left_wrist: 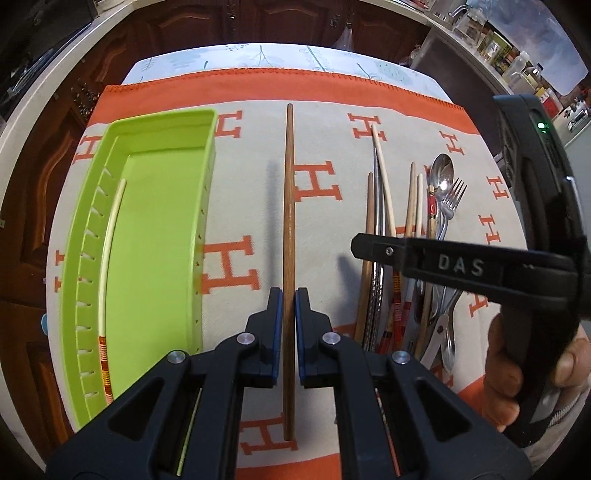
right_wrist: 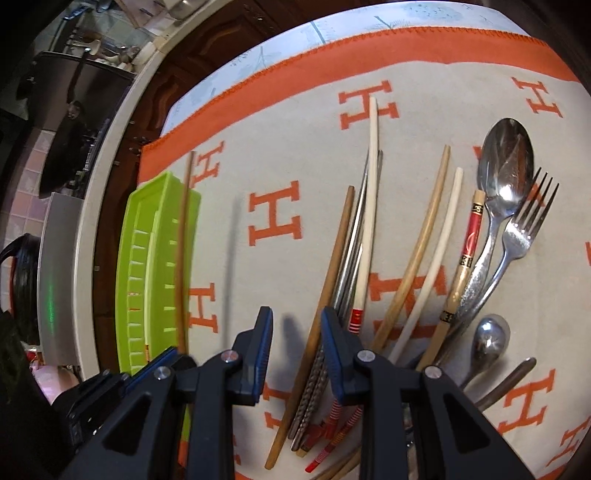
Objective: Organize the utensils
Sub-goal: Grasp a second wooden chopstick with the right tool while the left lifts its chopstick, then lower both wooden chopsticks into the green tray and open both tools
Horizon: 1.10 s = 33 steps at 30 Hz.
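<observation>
My left gripper (left_wrist: 289,308) is shut on a long brown wooden chopstick (left_wrist: 289,206), which hangs above the cloth and casts a shadow to its left. A lime green tray (left_wrist: 159,229) lies to the left, with one cream chopstick (left_wrist: 110,236) inside along its slotted wall. The pile of utensils (left_wrist: 417,236) lies to the right: wooden, cream and metal chopsticks (right_wrist: 354,251), a large spoon (right_wrist: 506,166), a fork (right_wrist: 524,225) and a small spoon (right_wrist: 489,339). My right gripper (right_wrist: 297,332) is open low over the pile's left side. The left gripper (right_wrist: 159,363) shows there too.
A beige cloth with orange H letters (left_wrist: 236,206) and an orange border covers the table (left_wrist: 258,55). Dark wooden cabinets (left_wrist: 258,18) stand beyond the far edge. A counter with bottles and jars (left_wrist: 517,62) is at the upper right. A hand (left_wrist: 517,369) holds the right gripper (left_wrist: 369,249).
</observation>
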### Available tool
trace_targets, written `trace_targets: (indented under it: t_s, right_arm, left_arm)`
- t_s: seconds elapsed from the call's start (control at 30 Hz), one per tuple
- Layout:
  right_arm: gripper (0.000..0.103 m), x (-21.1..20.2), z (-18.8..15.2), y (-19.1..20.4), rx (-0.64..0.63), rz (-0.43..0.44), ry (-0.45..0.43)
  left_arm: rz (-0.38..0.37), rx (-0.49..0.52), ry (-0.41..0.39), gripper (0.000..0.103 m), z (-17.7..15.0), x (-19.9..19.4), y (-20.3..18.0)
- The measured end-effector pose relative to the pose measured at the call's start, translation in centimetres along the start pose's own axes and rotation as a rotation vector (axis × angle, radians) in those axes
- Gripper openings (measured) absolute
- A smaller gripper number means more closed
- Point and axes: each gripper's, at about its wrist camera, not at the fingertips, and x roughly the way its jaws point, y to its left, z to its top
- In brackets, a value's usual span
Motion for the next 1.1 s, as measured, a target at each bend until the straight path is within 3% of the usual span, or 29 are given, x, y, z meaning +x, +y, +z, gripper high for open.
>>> trace_targets:
  t_s: [0.17,0.43,0.53,0.6,0.87,1.1]
  right_arm:
    - [0.027,0.4,0.2,0.8,-0.006,-0.042,0.005]
    - [0.025,1.5,-0.5,2.9,-0.080,-0.183,0.015]
    - [0.013,1.7,-0.9,3.7,-0.117,-0.259,-0.008]
    - [0.008,1.8,-1.1,3.5,-0.108,-0.229,-0.004]
    - [0.006,0.7,-2.0,2.9,-0.002,-0.020,0.041]
    - [0.006,-3.7,-3.1,7.0,-0.047,0.120,-0.012]
  left_arm:
    - [-0.015,-0.015,-0.009,0.004,-0.5,-0.7,0.8]
    - [-0.027,-0.044,-0.043,0.004,-1.2,-2.8,2.4]
    - [-0.025,-0.055,-0.058,0.004,-1.5,-3.8,3.2]
    - [-0.021,-0.065,-0.064,0.004,-1.6,-4.4,3.8]
    - [0.021,-0.076,-0.106,0.004,-2.7,-7.1,5.9]
    - [0.092,-0.085,-0.168,0.004,-3.2,-9.7,8.7]
